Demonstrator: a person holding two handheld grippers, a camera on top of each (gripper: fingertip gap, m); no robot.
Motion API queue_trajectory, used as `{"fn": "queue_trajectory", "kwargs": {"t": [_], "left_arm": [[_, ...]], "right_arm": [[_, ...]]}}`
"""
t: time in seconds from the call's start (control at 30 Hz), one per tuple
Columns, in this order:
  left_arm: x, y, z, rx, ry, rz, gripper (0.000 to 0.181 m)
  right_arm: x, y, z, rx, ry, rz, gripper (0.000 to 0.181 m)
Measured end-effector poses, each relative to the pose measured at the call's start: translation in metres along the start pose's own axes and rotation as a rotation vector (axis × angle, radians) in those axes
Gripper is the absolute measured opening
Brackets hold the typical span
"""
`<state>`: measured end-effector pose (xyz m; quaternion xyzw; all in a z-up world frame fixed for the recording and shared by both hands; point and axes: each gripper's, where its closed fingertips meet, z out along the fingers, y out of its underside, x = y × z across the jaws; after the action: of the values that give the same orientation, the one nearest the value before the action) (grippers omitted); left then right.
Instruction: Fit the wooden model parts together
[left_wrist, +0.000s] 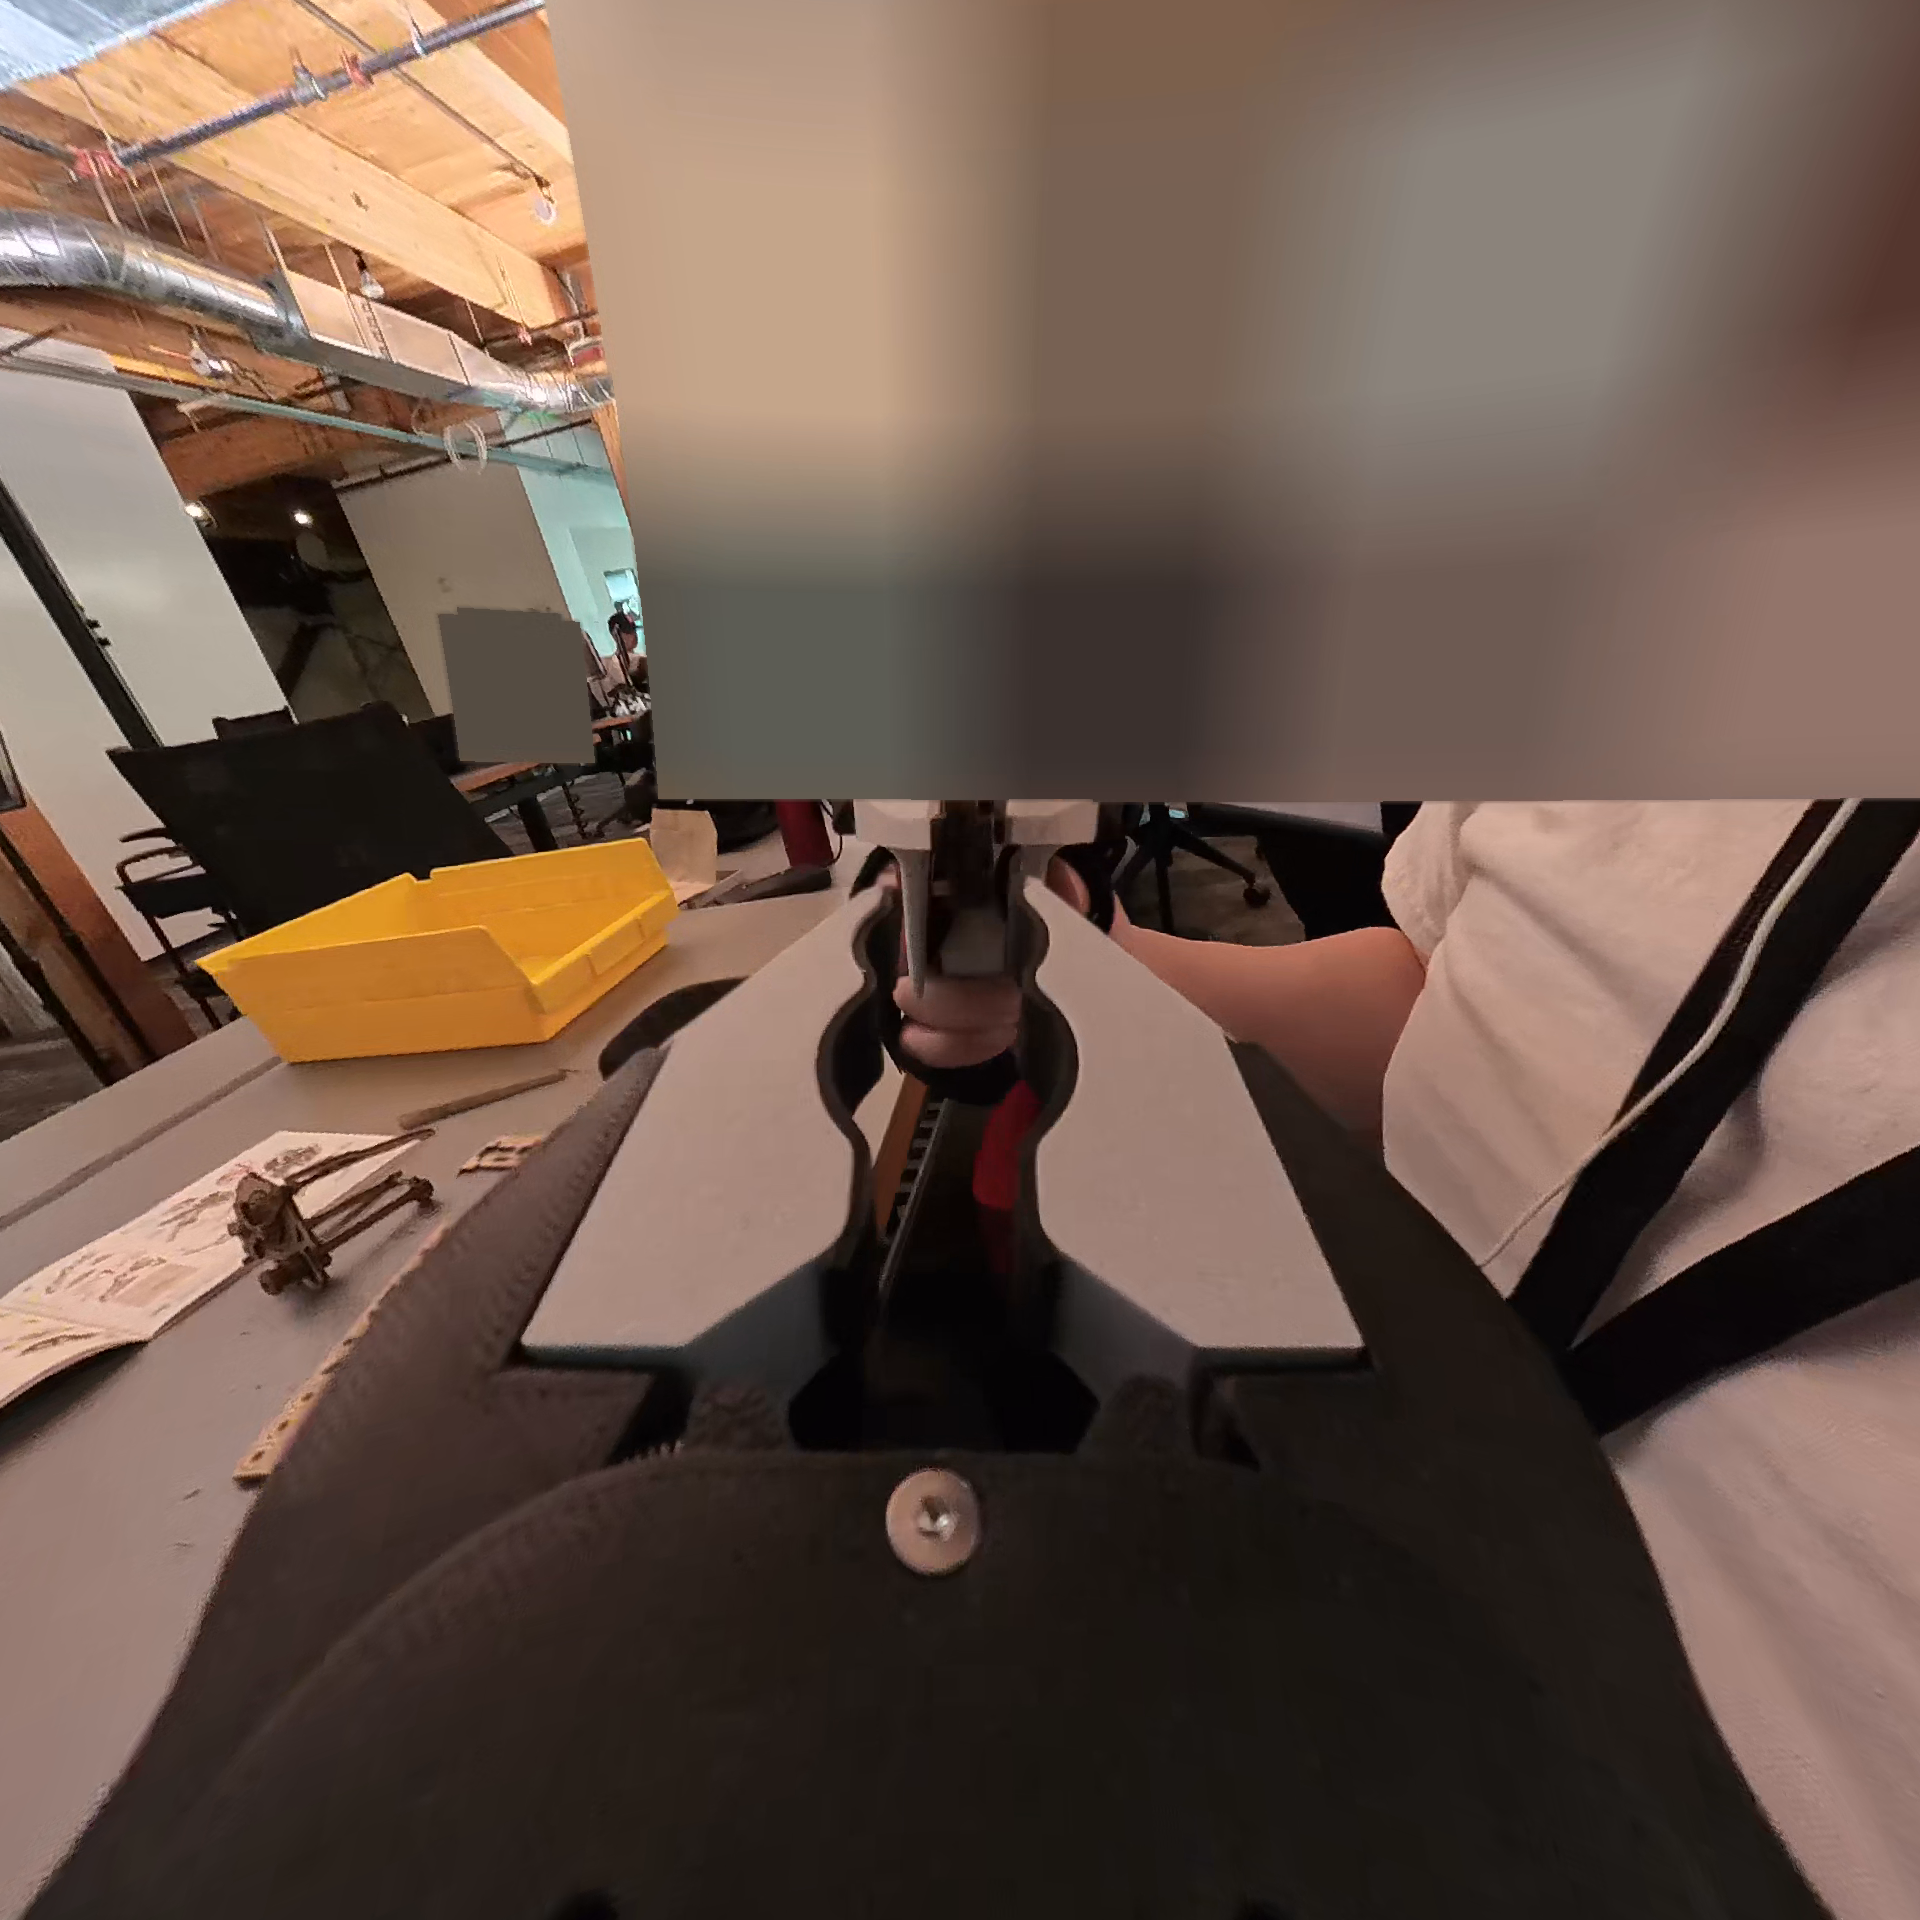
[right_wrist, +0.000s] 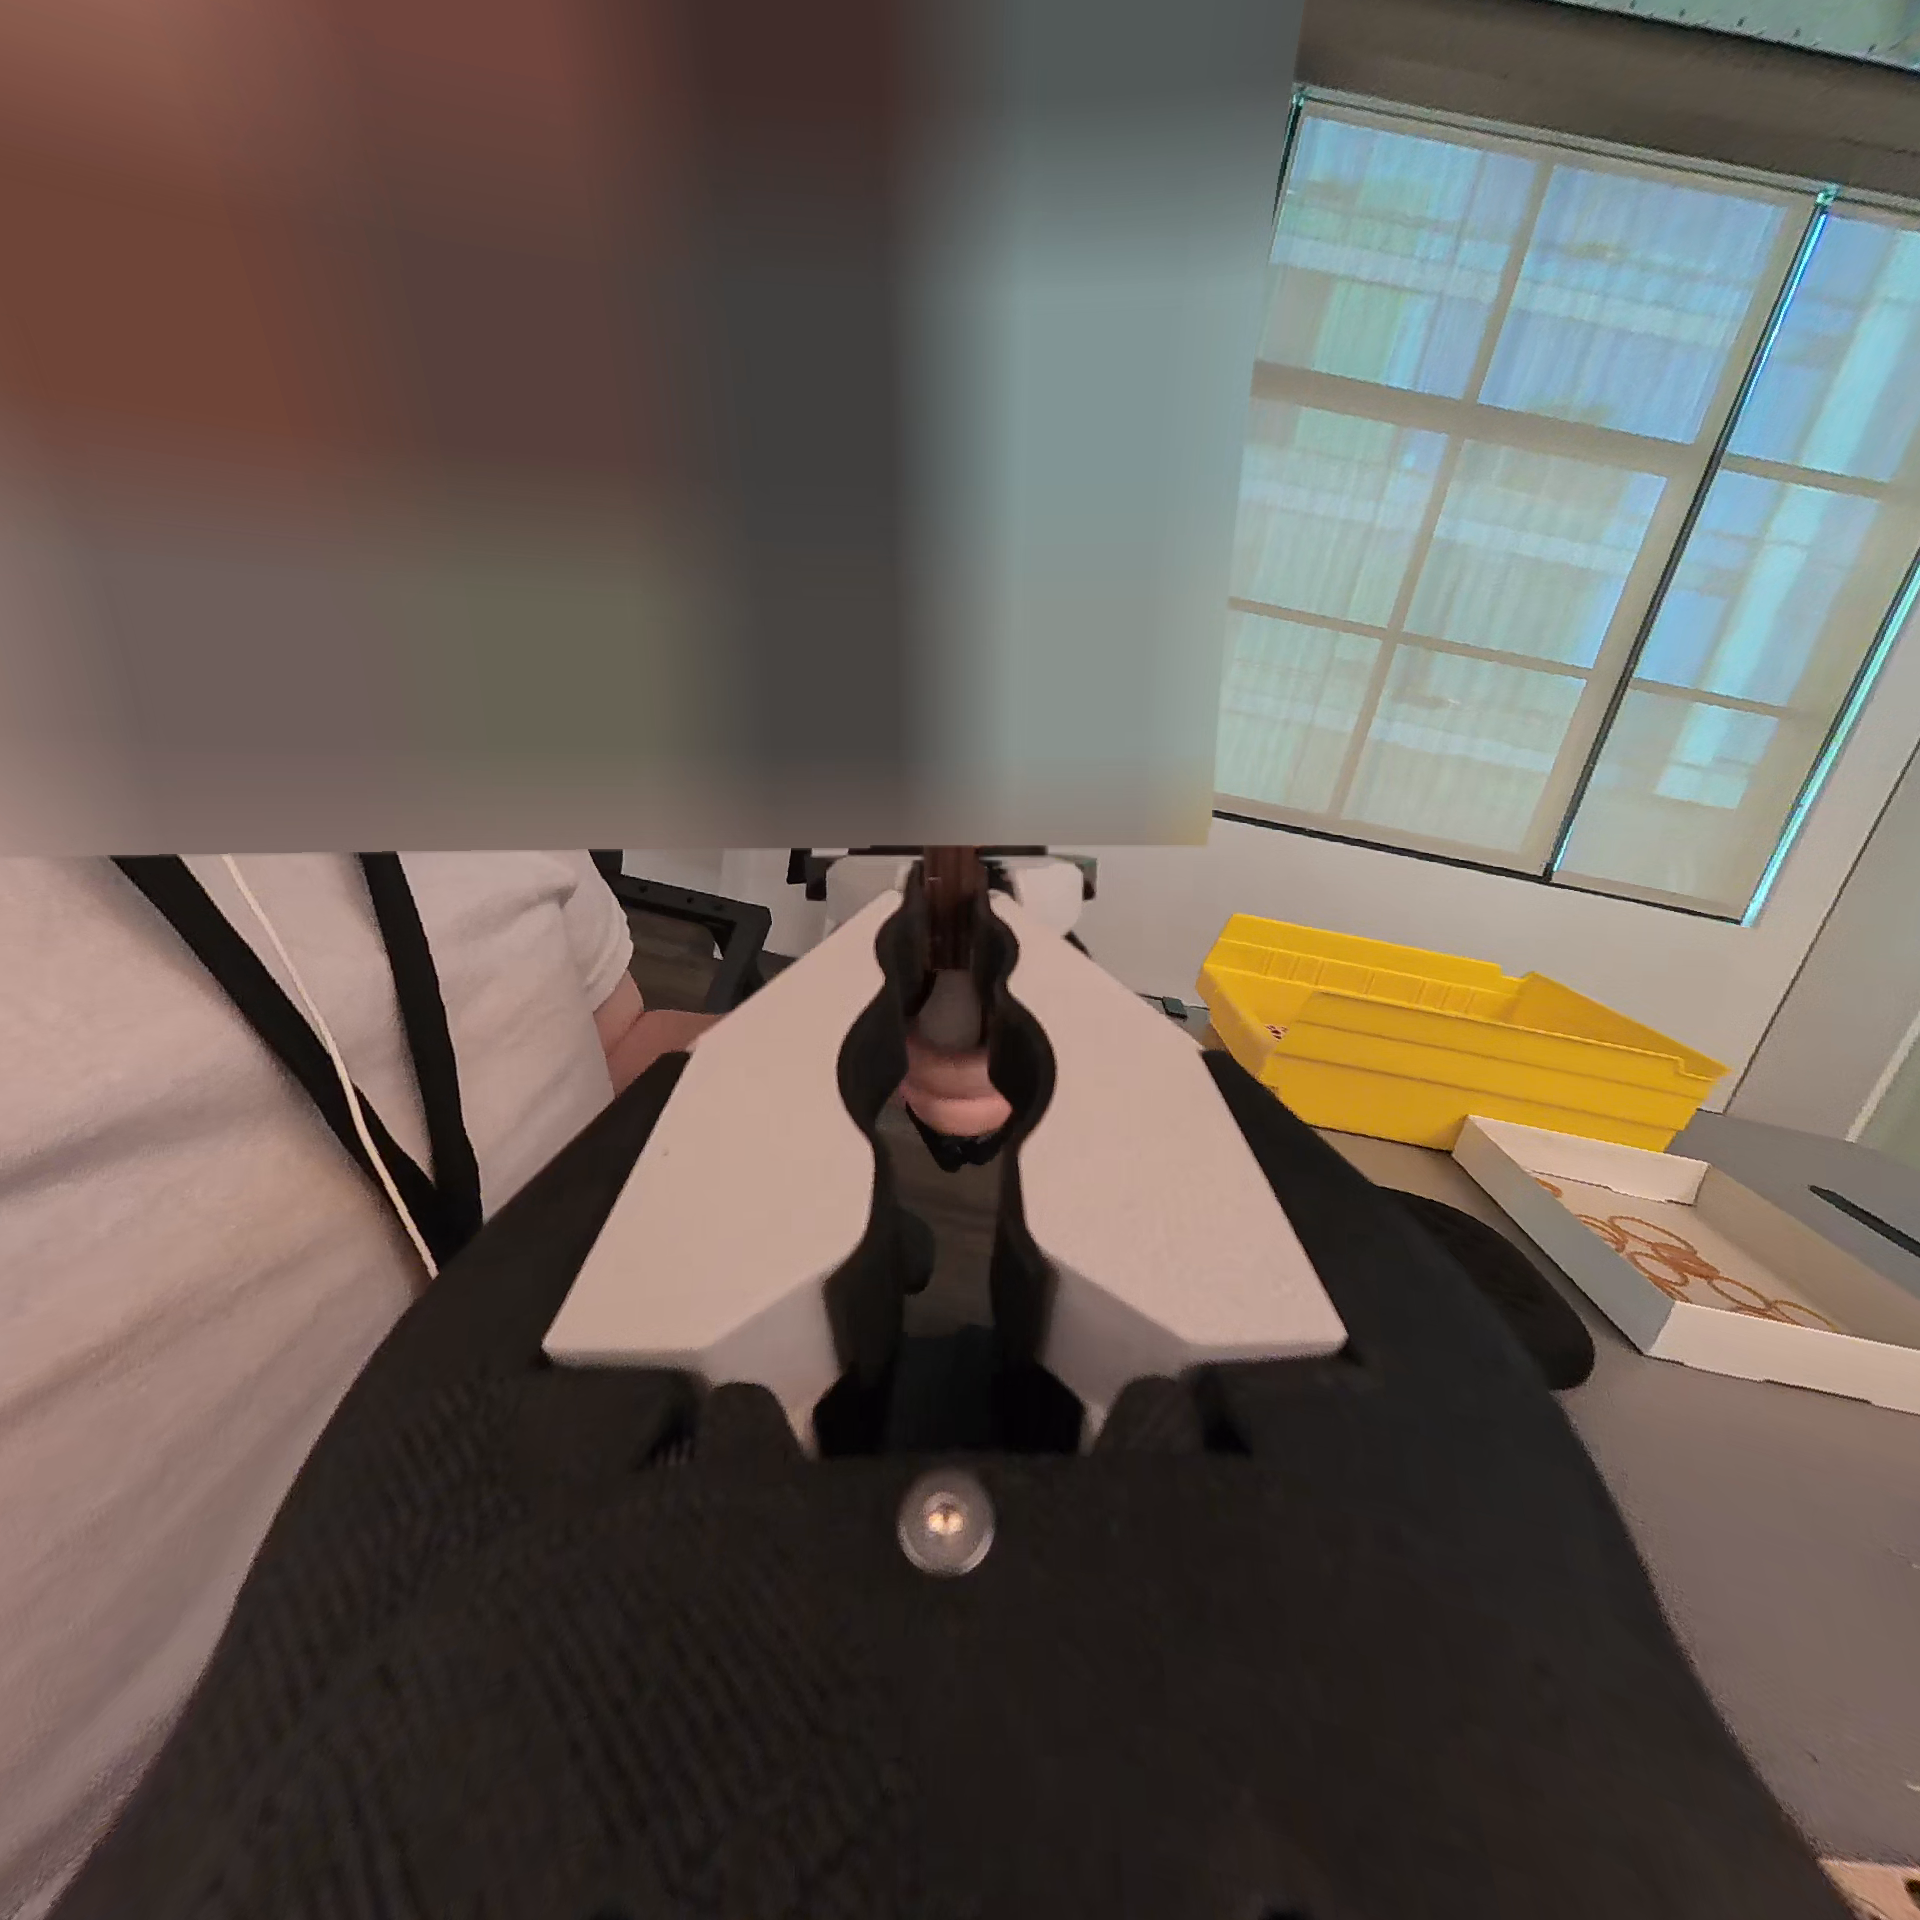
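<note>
Both claws were raised off the grey table (left_wrist: 125, 1455), tip to tip. The left claw (left_wrist: 961, 914) and right claw (right_wrist: 948, 914) were each closed on a thin dark wooden model part (right_wrist: 945, 883), apparently mid-joining. Next likely needed aligned, gentle pressing. A small assembled wooden model (left_wrist: 301, 1226) lay on an open instruction leaflet (left_wrist: 114, 1278).

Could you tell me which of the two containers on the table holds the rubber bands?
The shallow white tray, not the deeper yellow bin behind it; tan rubber bands lie loose inside it.

Grey table (left_wrist: 125, 1455): yellow bin (left_wrist: 447, 951), booklet (left_wrist: 125, 1262), tray (right_wrist: 1704, 1262).
</note>
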<state>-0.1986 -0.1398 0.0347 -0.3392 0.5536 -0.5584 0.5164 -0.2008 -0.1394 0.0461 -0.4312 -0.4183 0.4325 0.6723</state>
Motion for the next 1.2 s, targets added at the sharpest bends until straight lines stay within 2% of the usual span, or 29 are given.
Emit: {"fn": "queue_trajectory", "kwargs": {"t": [0.2, 0.5, 0.67, 0.77, 0.9, 1.07, 1.2], "left_arm": [[0.0, 0.01, 0.009, -0.004, 0.023, -0.047, 0.01], [-0.004, 0.013, 0.007, -0.002, 0.006, -0.066, 0.009], [-0.004, 0.014, 0.005, -0.012, -0.002, -0.033, 0.009], [-0.003, 0.015, 0.006, -0.028, -0.005, -0.006, 0.009], [0.003, 0.016, 0.009, -0.042, 0.008, 0.022, 0.009], [0.004, 0.01, 0.009, -0.007, 0.018, -0.003, 0.009], [0.005, 0.01, 0.009, -0.004, 0.024, -0.008, 0.009]], "right_arm": [[0.002, 0.005, 0.004, 0.007, 0.007, 0.016, 0.007], [0.007, 0.01, 0.004, 0.016, 0.03, 0.005, 0.006], [0.012, -0.008, 0.004, 0.031, 0.068, 0.008, 0.023], [0.01, -0.008, 0.012, -0.025, 0.07, 0.008, 0.028], [0.006, -0.001, 0.022, -0.092, 0.07, -0.01, 0.022], [0.001, 0.001, 0.024, -0.091, 0.043, -0.001, 0.012], [0.0, 0.001, 0.024, -0.097, 0.047, -0.017, 0.012]]}}
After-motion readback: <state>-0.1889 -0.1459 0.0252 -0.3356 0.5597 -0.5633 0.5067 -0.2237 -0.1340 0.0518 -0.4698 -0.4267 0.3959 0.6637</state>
